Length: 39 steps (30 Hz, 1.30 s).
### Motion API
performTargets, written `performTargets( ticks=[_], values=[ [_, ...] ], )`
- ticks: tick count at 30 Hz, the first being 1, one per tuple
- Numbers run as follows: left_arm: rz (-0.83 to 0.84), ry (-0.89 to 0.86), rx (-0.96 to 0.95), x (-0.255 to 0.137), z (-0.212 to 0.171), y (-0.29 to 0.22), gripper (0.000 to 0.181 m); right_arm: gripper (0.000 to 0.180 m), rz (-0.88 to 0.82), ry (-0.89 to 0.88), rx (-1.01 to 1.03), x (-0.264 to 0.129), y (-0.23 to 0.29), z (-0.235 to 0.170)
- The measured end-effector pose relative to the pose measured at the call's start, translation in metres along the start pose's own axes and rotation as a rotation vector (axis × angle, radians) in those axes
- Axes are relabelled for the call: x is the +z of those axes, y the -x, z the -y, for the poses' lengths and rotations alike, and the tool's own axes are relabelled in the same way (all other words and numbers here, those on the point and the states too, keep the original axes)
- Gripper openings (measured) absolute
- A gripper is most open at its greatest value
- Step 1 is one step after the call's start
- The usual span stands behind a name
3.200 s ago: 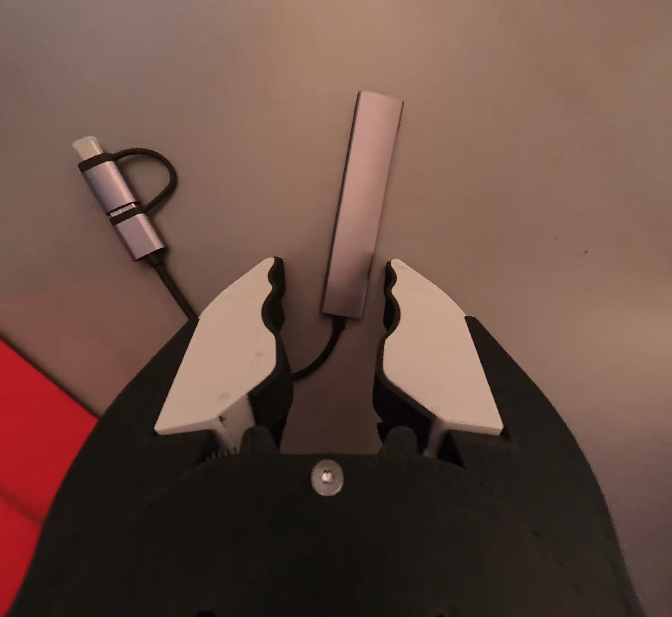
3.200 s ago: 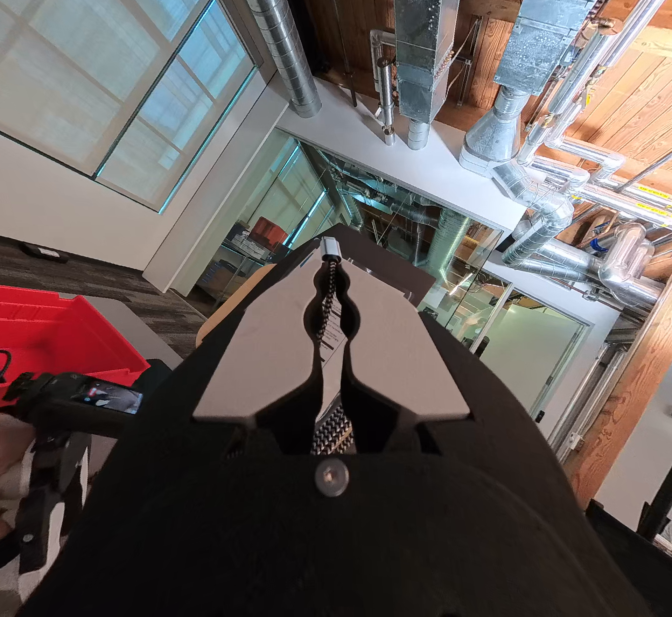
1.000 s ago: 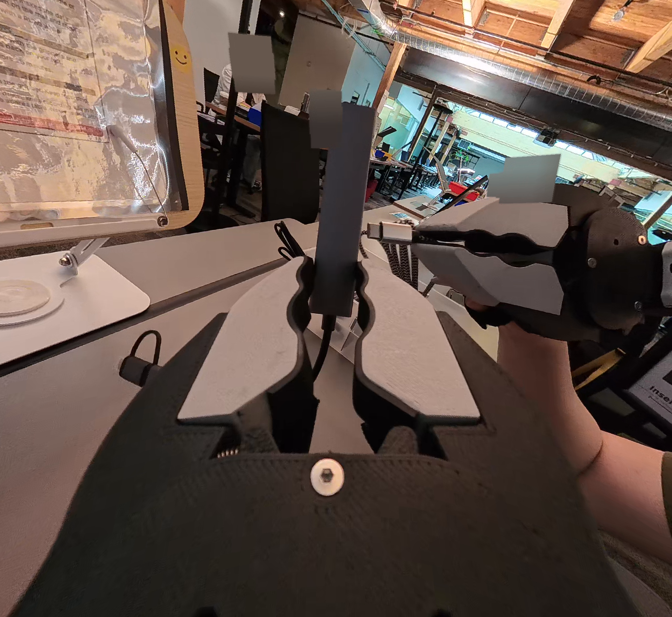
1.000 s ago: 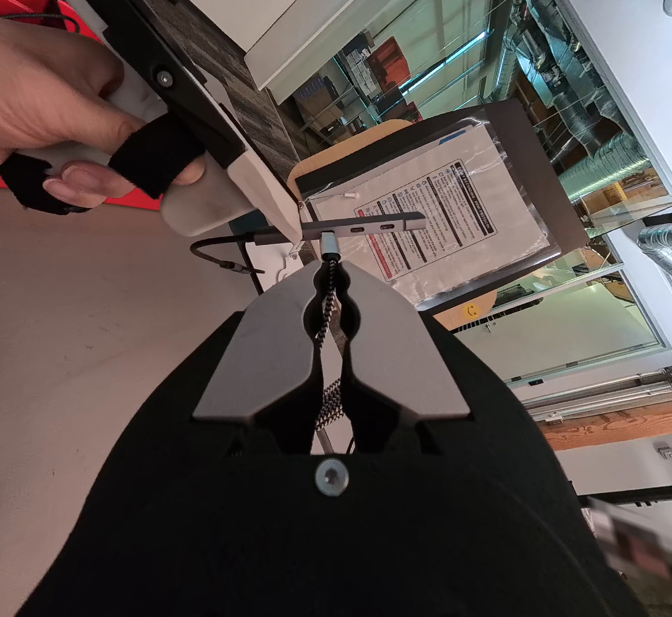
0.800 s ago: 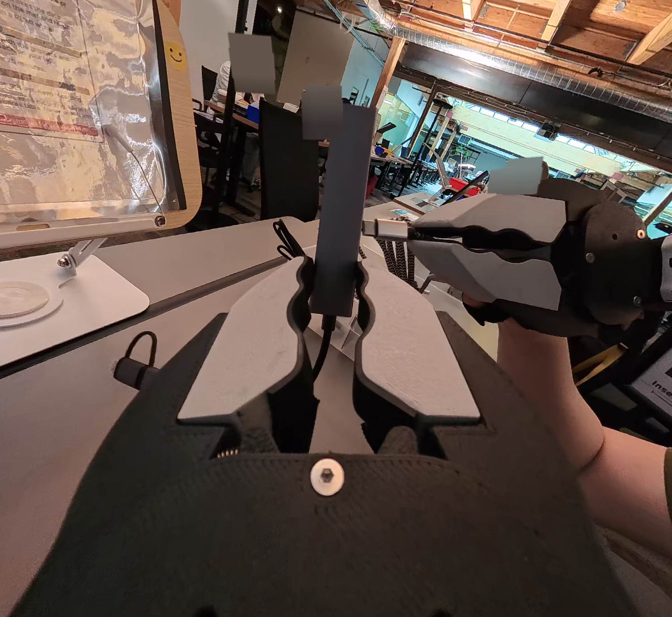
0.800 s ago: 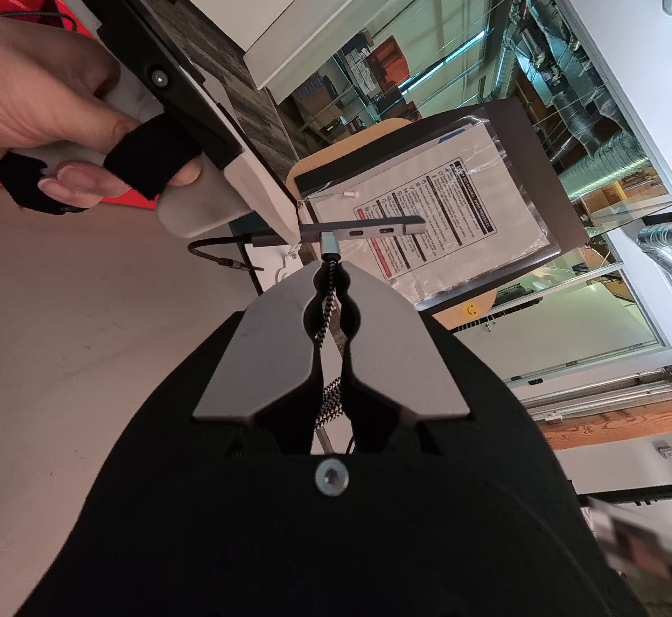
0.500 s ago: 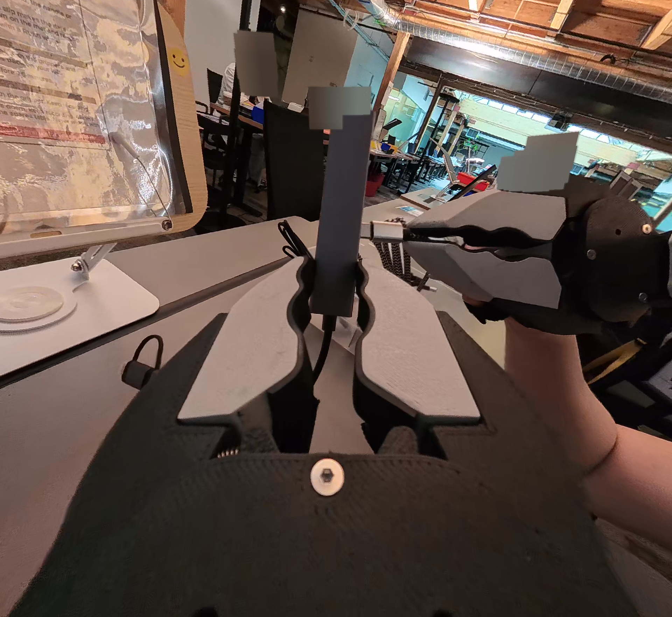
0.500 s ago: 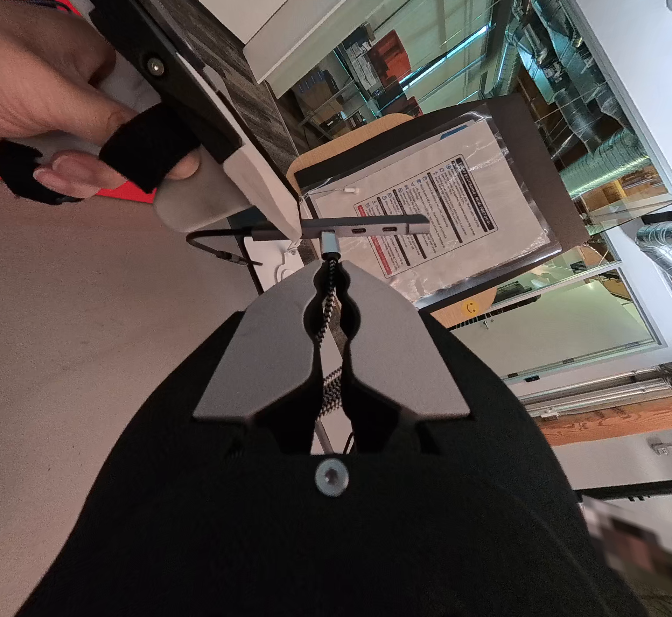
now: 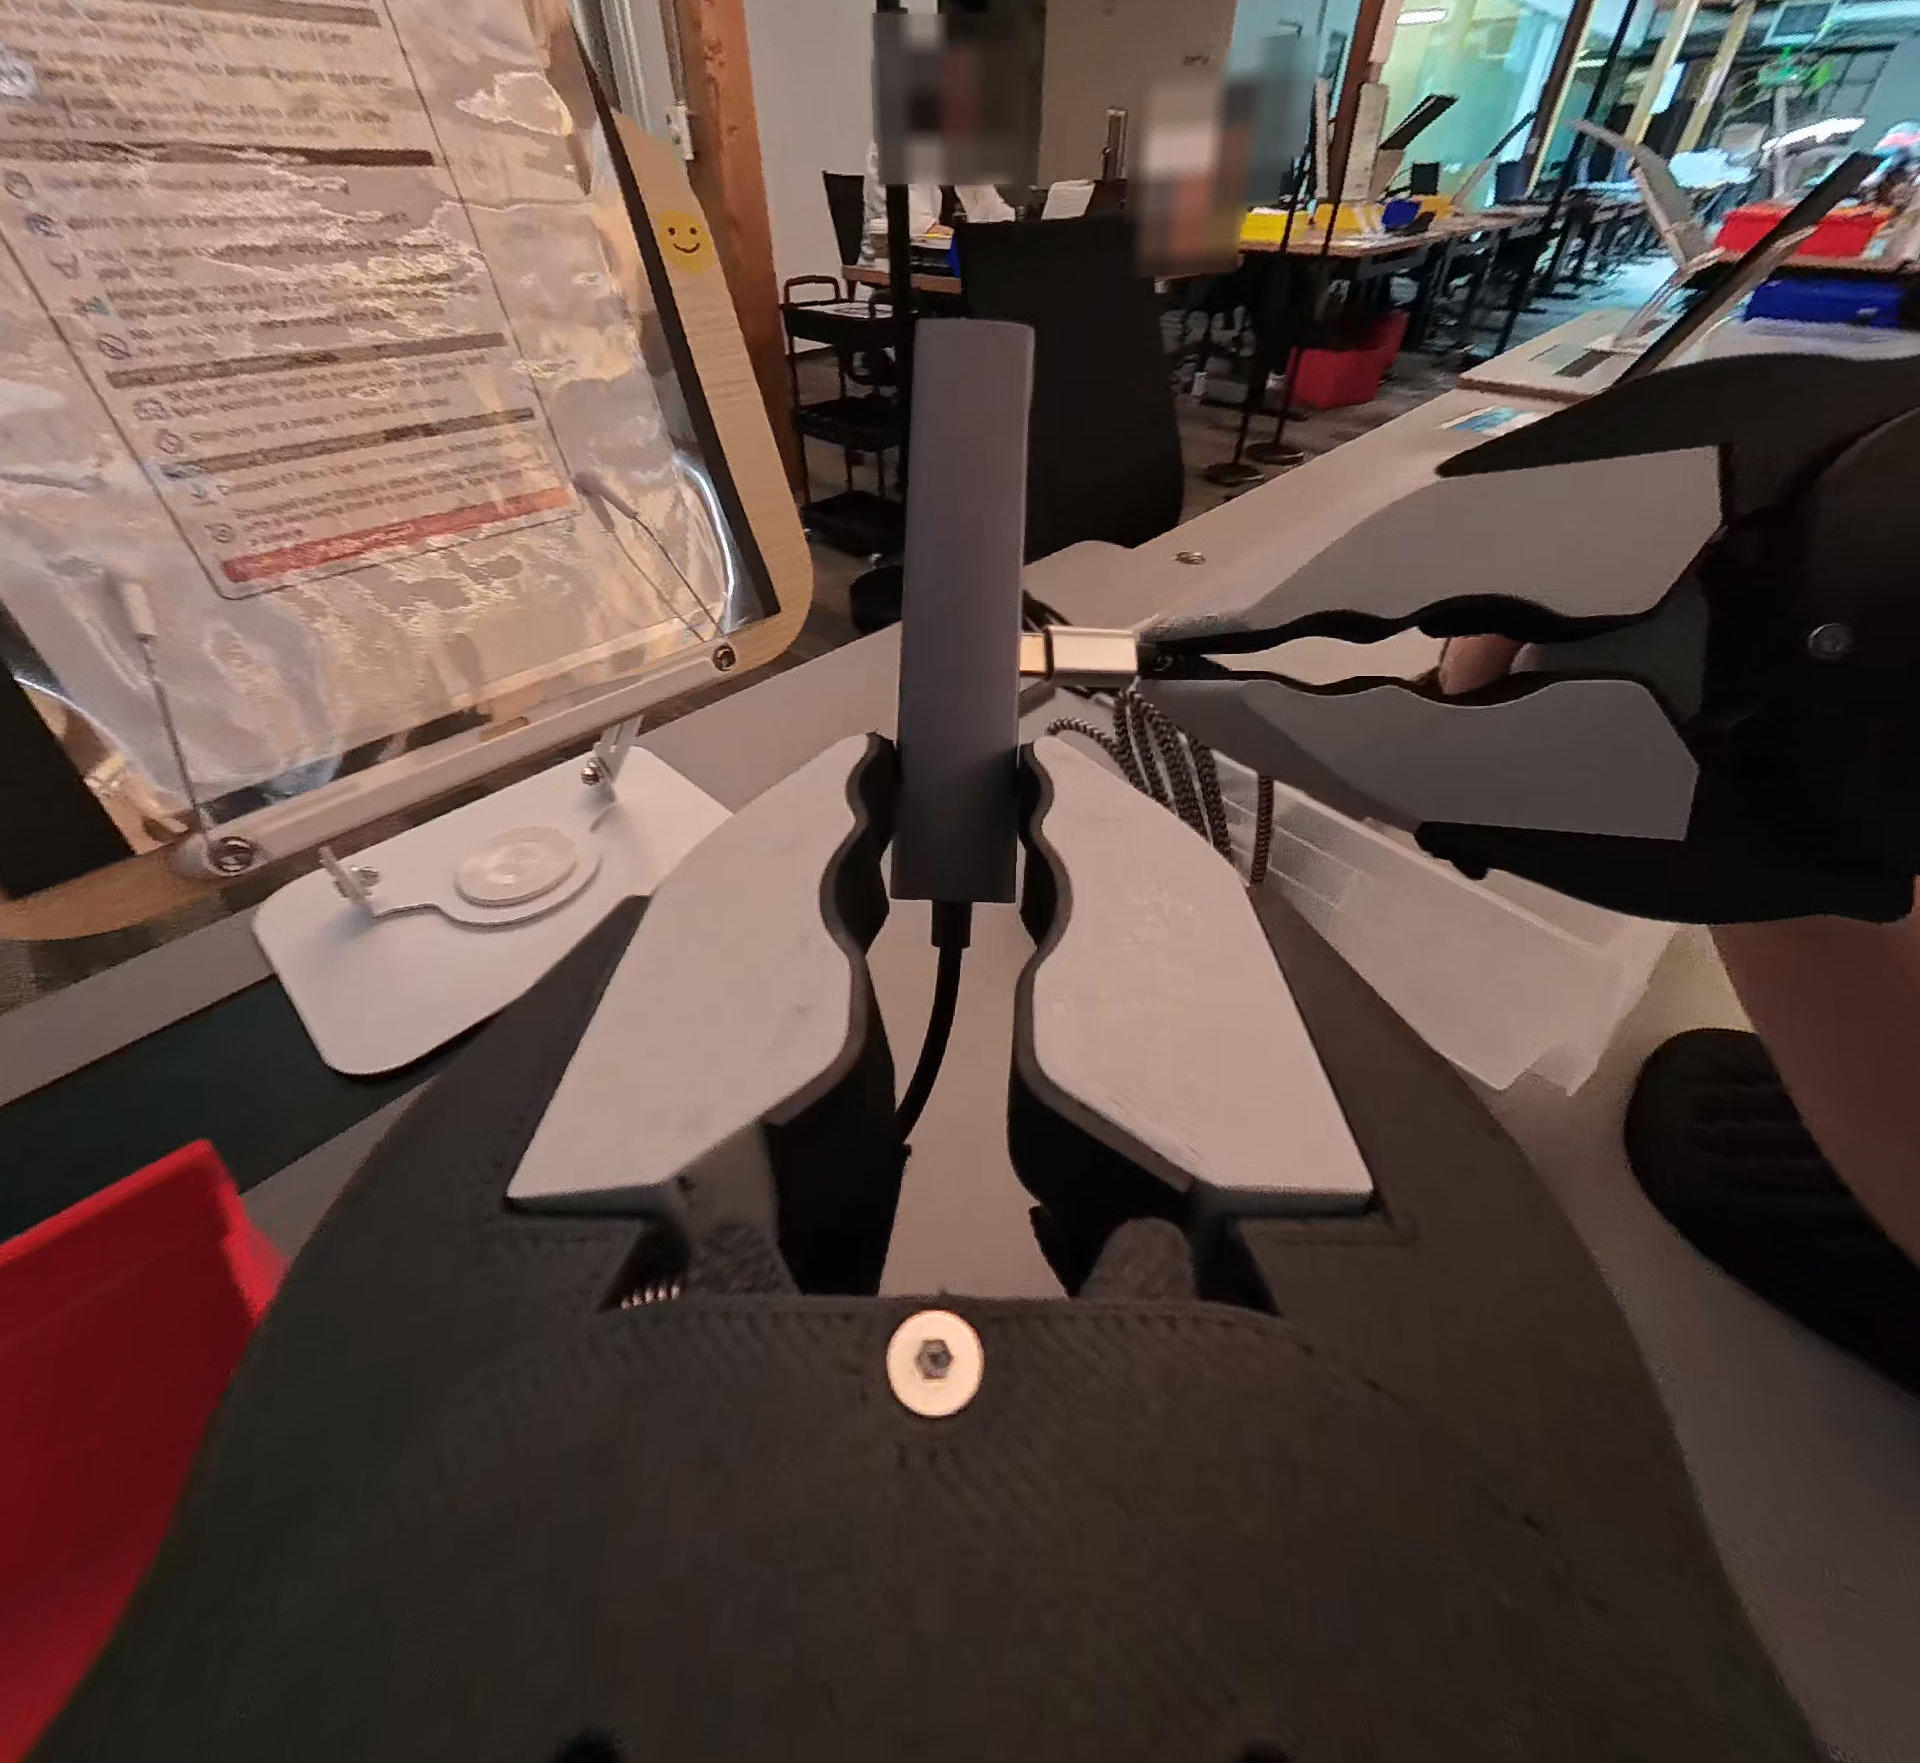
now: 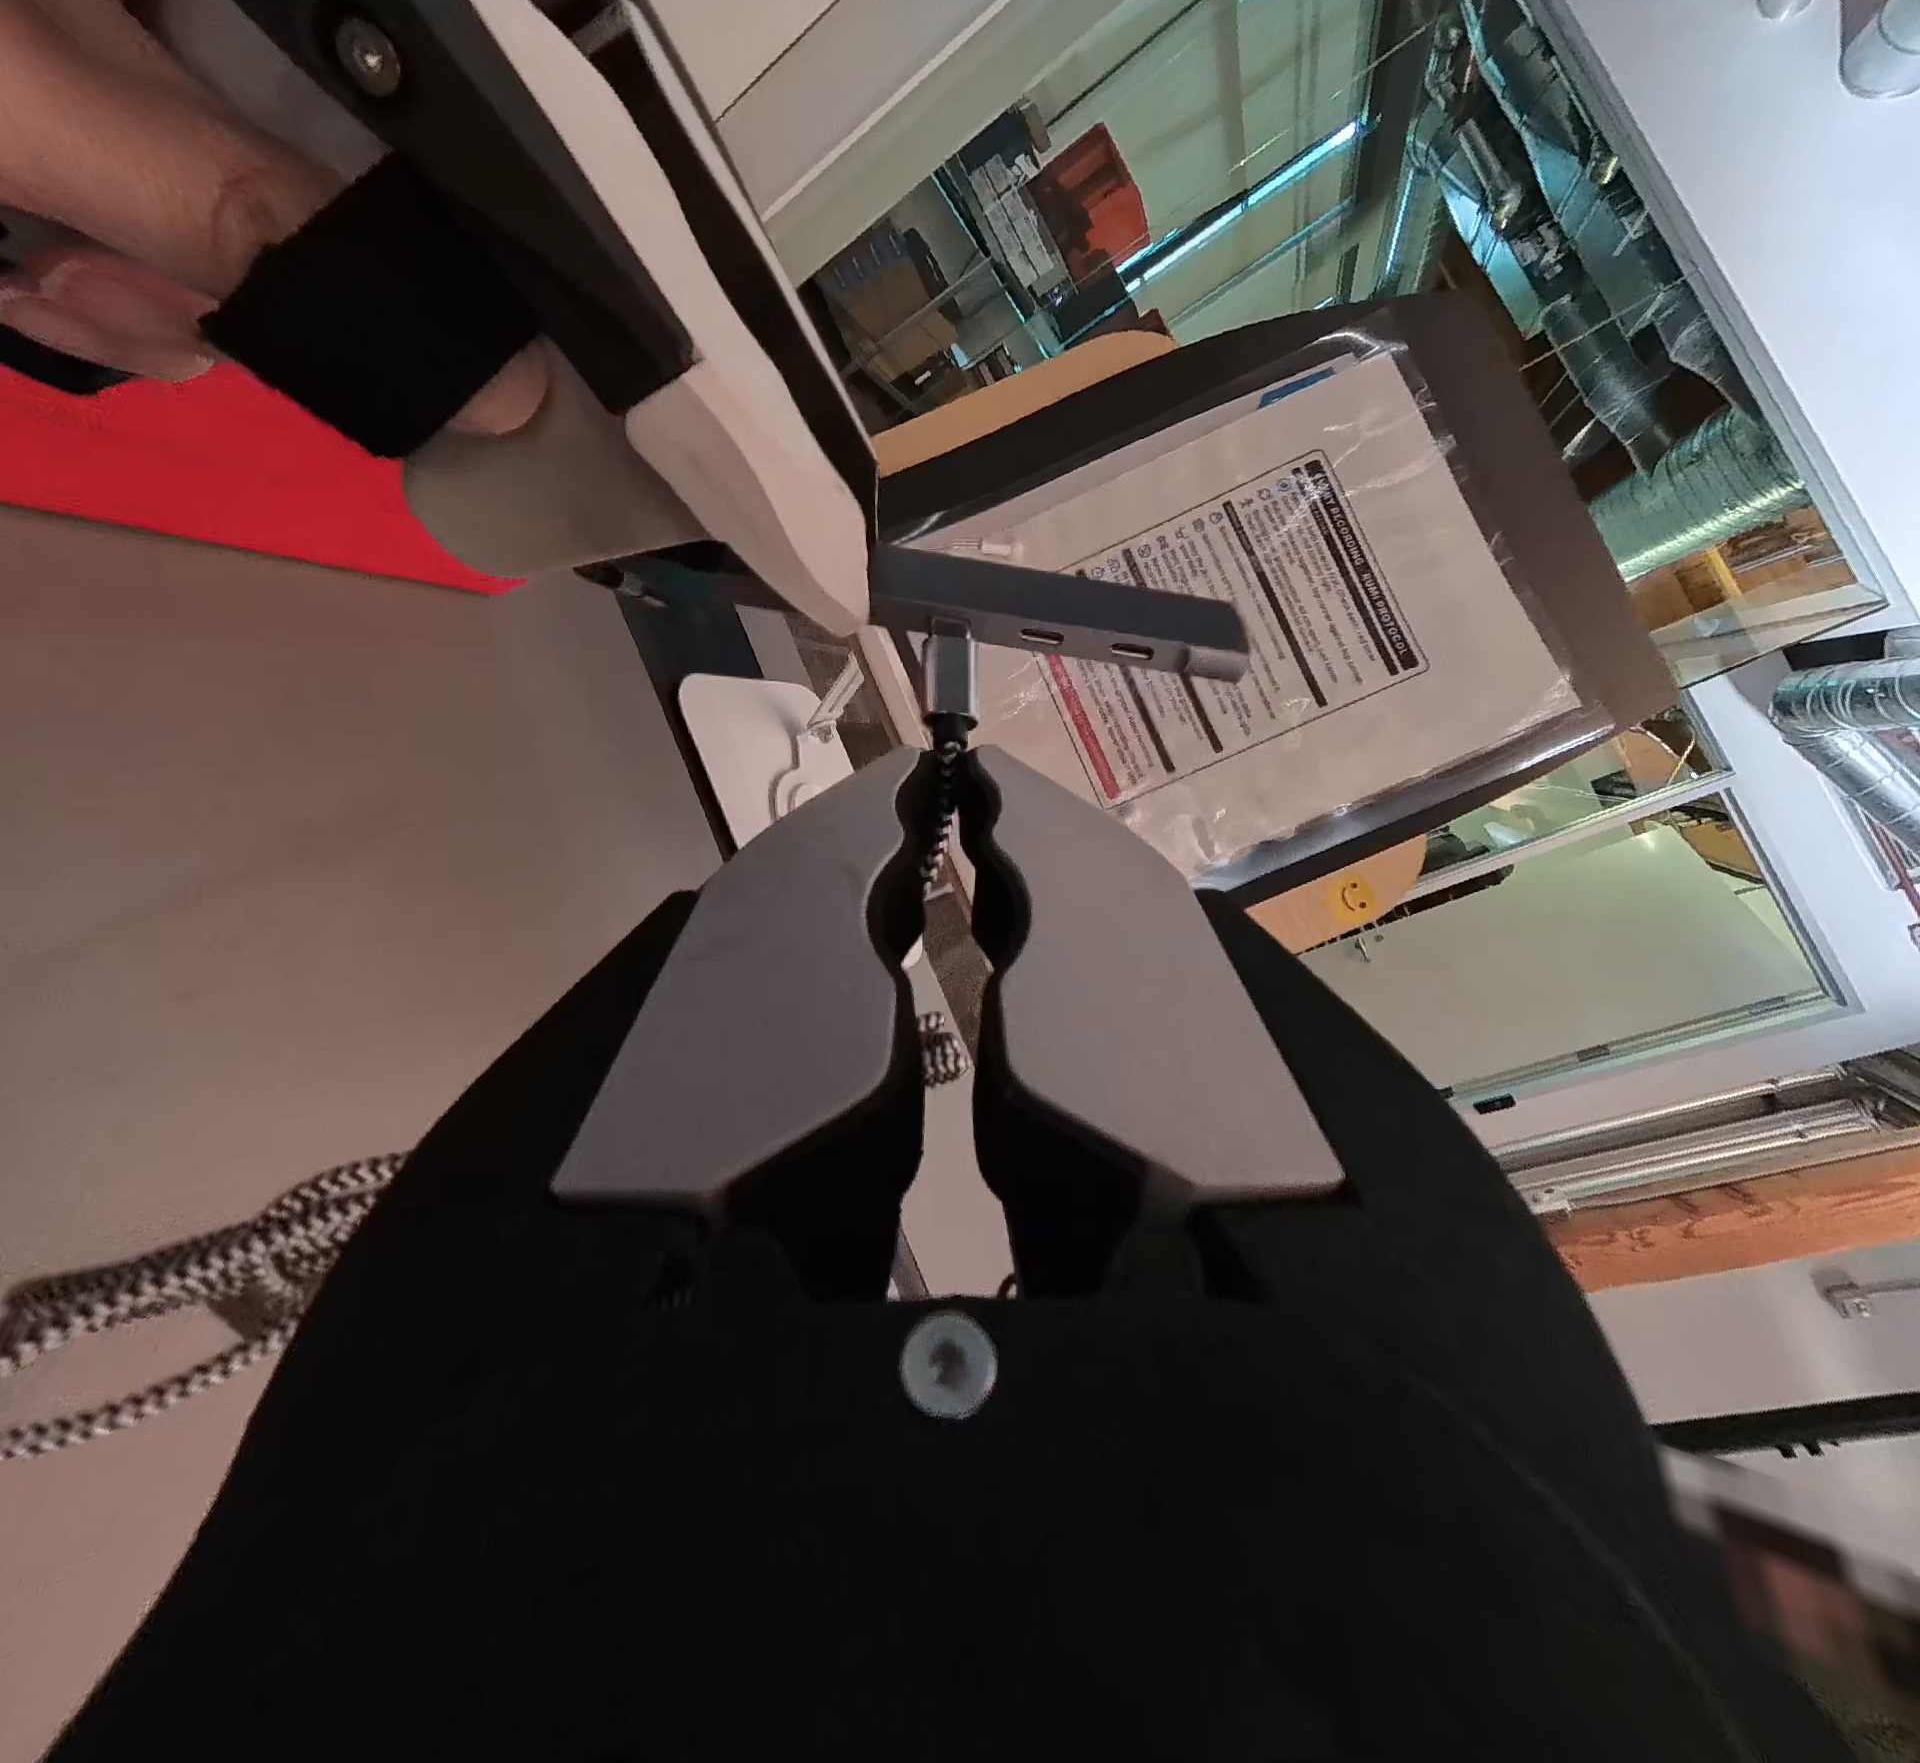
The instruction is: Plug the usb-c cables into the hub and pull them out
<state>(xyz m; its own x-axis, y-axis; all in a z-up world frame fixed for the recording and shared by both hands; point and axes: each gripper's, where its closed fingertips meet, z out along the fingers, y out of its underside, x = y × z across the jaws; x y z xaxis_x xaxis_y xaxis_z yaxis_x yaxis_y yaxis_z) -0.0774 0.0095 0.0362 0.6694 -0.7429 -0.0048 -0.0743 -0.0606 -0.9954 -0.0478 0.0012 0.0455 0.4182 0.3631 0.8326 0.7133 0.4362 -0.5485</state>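
While the left gripper (image 9: 954, 809) clamps one grey hub (image 9: 961, 612) upright between its two fingers, the right gripper (image 10: 948, 763) pinches one braided cable (image 10: 935, 830) just behind its silver plug (image 10: 951, 669); that plug sits against the hub's side at the port nearest the left gripper; two further ports (image 10: 1086, 645) stand empty; one thin black cord (image 9: 935, 1017) hangs from the hub's lower end; one red bin (image 9: 94, 1381) lies at the left.
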Motion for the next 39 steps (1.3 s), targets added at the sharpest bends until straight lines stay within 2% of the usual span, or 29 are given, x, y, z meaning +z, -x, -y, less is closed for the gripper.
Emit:
performTargets(
  ticks=[6,15,23,27,34,39],
  values=[
    [0.052,0.024,0.067,-0.002,0.002,0.001,0.022,0.003,-0.016,-0.051,0.022,0.000,-0.001,0.005],
    [0.197,0.090,0.298,-0.004,0.001,0.005,0.022,0.004,0.016,-0.063,0.064,0.000,0.002,0.007],
    [0.144,0.077,0.198,-0.002,-0.001,0.004,0.022,0.004,0.015,-0.062,0.050,0.003,0.005,0.005],
    [0.126,0.075,0.238,-0.002,-0.001,0.003,0.022,0.004,0.013,-0.066,0.046,0.002,0.004,0.004],
    [0.134,0.066,0.204,-0.001,-0.001,0.002,0.022,0.003,-0.009,-0.093,0.079,0.002,0.002,0.007],
    [0.067,-0.055,0.163,-0.006,0.014,-0.007,0.022,0.004,-0.079,-0.128,-0.003,-0.009,-0.008,0.020]
  ],
)
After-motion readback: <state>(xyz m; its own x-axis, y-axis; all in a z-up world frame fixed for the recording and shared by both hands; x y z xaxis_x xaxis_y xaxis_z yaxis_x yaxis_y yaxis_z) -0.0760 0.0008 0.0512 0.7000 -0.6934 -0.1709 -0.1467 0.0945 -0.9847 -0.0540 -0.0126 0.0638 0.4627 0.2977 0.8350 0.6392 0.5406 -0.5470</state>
